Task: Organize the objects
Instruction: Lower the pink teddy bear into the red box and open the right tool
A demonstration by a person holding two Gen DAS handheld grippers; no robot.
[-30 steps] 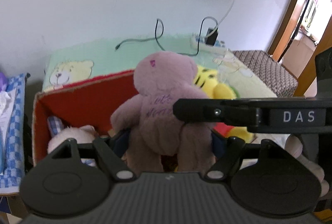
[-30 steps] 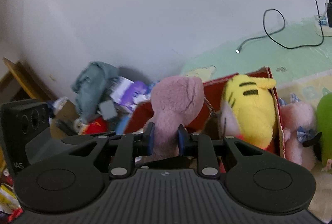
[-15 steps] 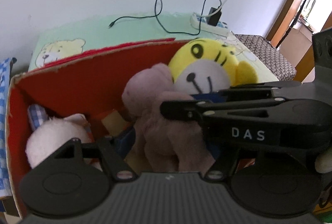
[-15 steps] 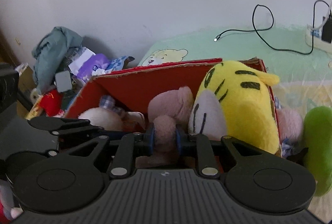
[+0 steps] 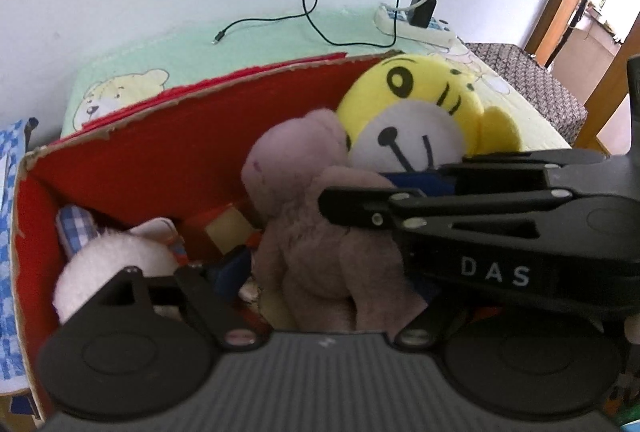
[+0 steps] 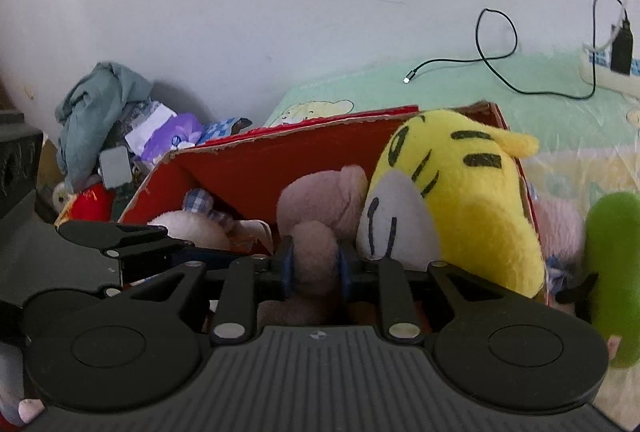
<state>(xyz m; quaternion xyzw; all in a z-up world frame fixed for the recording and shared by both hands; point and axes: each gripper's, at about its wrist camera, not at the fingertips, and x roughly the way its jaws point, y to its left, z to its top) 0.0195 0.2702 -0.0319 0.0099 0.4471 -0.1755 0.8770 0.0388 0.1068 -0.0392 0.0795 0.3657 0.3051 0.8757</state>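
A pink plush bear (image 5: 320, 232) sits inside the red cardboard box (image 5: 160, 151), leaning against a yellow tiger plush (image 5: 416, 111). My left gripper (image 5: 324, 272) straddles the bear's body; its jaws are opening and the left pad stands clear of the fur. The right gripper (image 6: 316, 264) still pinches one of the bear's limbs (image 6: 316, 252) between its blue pads, though its jaws are starting to open. In the left wrist view it crosses in from the right and hides the left gripper's right finger. The bear's lower half is hidden behind the gripper bodies.
A white plush (image 5: 108, 260) with a checked bow lies in the box's left end. Outside the box on the right lie a green plush (image 6: 612, 272) and a pink one (image 6: 560, 228). Clothes and clutter (image 6: 100, 103) pile up at the left. A power strip (image 5: 416, 23) and cable lie on the green mat.
Both grippers came down with the pink bear, from above the box to inside it beside the tiger. The left jaws have spread away from the bear's body.
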